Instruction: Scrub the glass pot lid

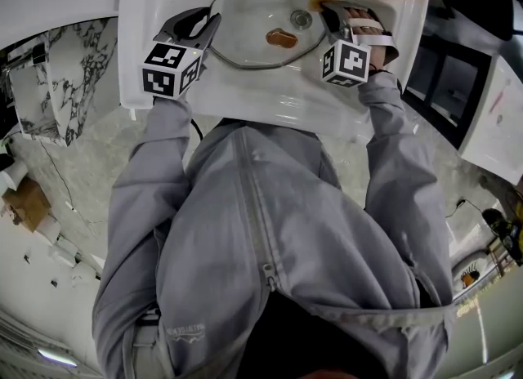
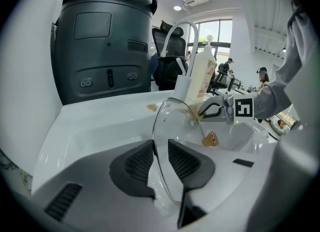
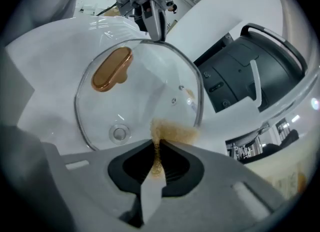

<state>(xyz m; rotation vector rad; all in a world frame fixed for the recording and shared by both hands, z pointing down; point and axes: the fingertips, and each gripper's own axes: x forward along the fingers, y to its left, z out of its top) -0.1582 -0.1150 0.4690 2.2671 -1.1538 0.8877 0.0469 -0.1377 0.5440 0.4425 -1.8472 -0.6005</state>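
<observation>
**Glass lid held by its rim over the sink, scrubber at the far edge**

The white sink (image 1: 159,18) takes the upper part of the head view, and the lid (image 3: 145,86) stands tilted in the basin, held between the two grippers.

The lid is stiff glass with a thin metal rim. I judge it rather heavy for its size, breakable if it hits the basin, and slippery if it is wet. The rim is the safe place to hold it, because the glass face gives no grip.

The left gripper (image 2: 161,158) does this: its jaws stand only a narrow gap apart, and the pads are pressed on the rim from both sides.

The right gripper (image 3: 156,156) has its jaws almost together on a thin brown scrubber (image 3: 172,132), whose fuzzy end lies on the glass just inside the opposite rim.

The scrubber is soft and light, so the pressure must come from the hand. Hard pushing could turn the lid in the left grip.

The copper knob (image 3: 111,69) is free.
</observation>
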